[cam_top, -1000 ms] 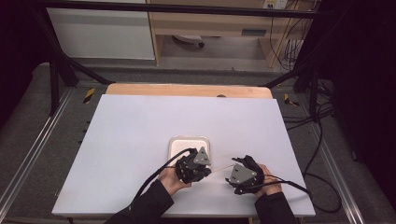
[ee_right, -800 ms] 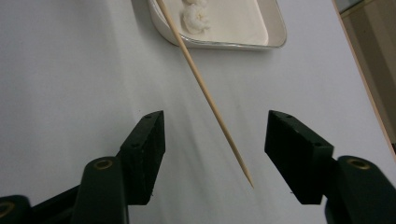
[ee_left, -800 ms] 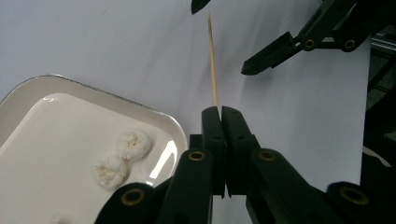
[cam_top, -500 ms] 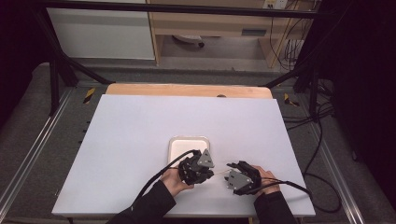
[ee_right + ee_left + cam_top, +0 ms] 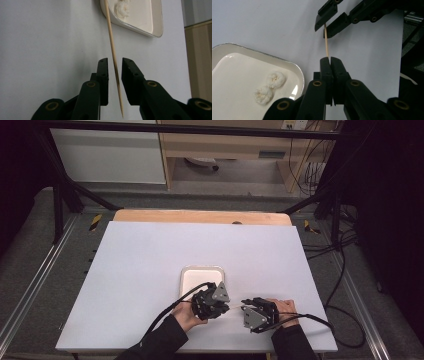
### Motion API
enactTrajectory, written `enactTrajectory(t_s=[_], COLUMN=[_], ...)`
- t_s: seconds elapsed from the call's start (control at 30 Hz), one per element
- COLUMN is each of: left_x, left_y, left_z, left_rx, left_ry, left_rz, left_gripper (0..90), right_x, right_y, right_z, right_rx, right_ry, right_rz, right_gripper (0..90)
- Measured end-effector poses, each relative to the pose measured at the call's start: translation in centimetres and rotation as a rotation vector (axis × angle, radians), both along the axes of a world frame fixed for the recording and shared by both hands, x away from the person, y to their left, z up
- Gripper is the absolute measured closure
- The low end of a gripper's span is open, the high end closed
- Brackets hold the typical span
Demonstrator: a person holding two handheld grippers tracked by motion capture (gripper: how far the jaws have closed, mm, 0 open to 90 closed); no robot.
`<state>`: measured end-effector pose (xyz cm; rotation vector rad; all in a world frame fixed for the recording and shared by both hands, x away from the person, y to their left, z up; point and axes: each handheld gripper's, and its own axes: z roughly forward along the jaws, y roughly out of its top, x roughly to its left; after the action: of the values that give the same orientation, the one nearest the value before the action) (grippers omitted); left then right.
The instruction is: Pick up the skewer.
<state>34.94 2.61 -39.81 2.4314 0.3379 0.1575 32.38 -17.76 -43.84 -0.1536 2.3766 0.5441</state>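
A thin wooden skewer (image 5: 326,42) lies level just above the white table, and my left gripper (image 5: 327,60) is shut on one end of it. Its other end runs between the two jaws of my right gripper (image 5: 114,61), which stand open on either side of the skewer (image 5: 111,42) with a gap. In the high view the left gripper (image 5: 226,306) and right gripper (image 5: 245,309) face each other tip to tip near the front edge. A white tray (image 5: 201,270) sits just behind them. It holds two white puffy pieces (image 5: 275,79).
The white table top (image 5: 150,265) spreads wide to the left, right and back of the tray. A wooden strip (image 5: 200,216) borders its far edge. Cables (image 5: 345,285) trail off the right side onto the floor.
Both hands have shifted a little toward the front edge, and the right gripper has moved in closer to the left one along the skewer.
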Motion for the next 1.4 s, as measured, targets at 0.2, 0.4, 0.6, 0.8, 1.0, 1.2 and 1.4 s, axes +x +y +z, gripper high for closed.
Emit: enactTrajectory(t_s=[0.2, 0.4, 0.6, 0.8, 1.0, 1.2, 1.4], left_x=[0.1, 0.1, 0.3, 0.6, 1.2, 1.6, 1.6], left_y=[0.1, 0.2, 0.3, 0.4, -0.1, -1.3, -2.2], left_z=[-0.2, -0.2, -0.2, -0.1, -0.2, -0.5, -0.7], left_rx=[0.006, 0.0, -0.002, 0.033, 0.138, 0.233, 0.264], left_ry=[0.005, 0.011, 0.03, 0.044, 0.077, 0.117, 0.129], left_rz=[-0.001, 0.005, 0.011, 0.028, 0.04, 0.044, 0.036], left_gripper=[88.8, 88.8, 88.3, 77.7, 70.6, 77.0, 84.4], right_x=[-0.1, -0.1, -0.3, -0.3, -0.2, -0.2, -0.2], right_y=[0.0, -0.1, 0.0, 0.3, 0.5, 0.8, 1.1], right_z=[-0.1, -0.2, -0.2, 0.0, -0.1, 0.0, 0.0], right_rx=[-0.029, -0.056, -0.087, -0.12, -0.147, -0.175, -0.206], right_ry=[-0.028, -0.049, -0.062, -0.076, -0.08, -0.09, -0.108], right_rz=[0.026, 0.058, 0.075, 0.075, 0.075, 0.08, 0.098], right_gripper=[83.0, 87.2, 88.7, 89.0, 89.0, 89.0, 89.1])
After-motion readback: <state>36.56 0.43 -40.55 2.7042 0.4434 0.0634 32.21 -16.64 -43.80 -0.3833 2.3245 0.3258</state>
